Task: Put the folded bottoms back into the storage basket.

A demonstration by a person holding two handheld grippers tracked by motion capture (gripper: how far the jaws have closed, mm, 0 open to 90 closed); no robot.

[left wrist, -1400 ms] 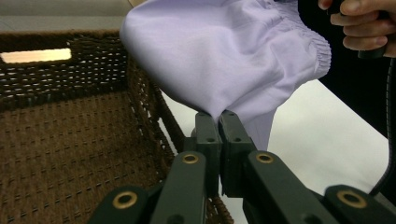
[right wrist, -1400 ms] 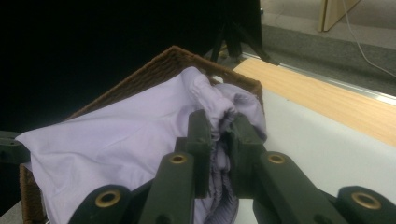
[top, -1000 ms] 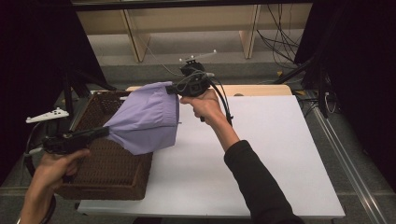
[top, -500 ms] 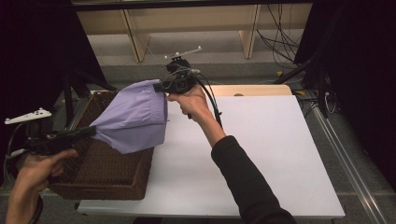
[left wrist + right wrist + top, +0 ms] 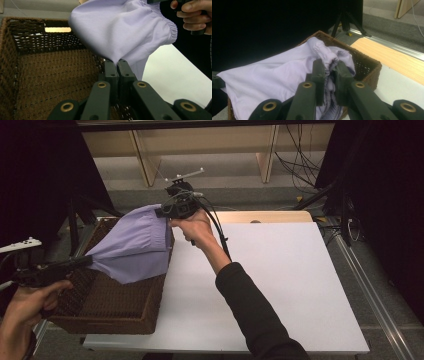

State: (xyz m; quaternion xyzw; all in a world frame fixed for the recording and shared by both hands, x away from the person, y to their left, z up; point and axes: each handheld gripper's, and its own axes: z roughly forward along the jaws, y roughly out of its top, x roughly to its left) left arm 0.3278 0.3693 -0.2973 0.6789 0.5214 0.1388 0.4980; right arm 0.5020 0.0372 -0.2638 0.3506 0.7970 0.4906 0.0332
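I have the lilac garment (image 5: pixel 132 247) stretched in the air between my two tools, over the wicker basket (image 5: pixel 115 312) that stands at the left edge of the white tabletop (image 5: pixel 280 285). My left tool (image 5: pixel 116 65) has its jaws pressed together on a pinch of the plain cloth at one end; my right tool (image 5: pixel 328 72) is clamped on the gathered elastic edge at the other, up by the basket's far rim. So the cloth hangs as a taut fan, its lower fold sagging toward the basket but, as far as I can judge, not resting on the woven floor.

I take this as the carrying step: the garment is lifted and being brought either out of the basket or down into it, and these views alone don't settle which. Next I must keep both grips firm and move the two hands together, so the cloth neither slips from the left pinch nor snags on the wicker rim.

What the garment actually is stays unclear, since its far side is folded under. The dark left of the high view swallows most of my left tool there, and the basket's near wall hides part of its floor.
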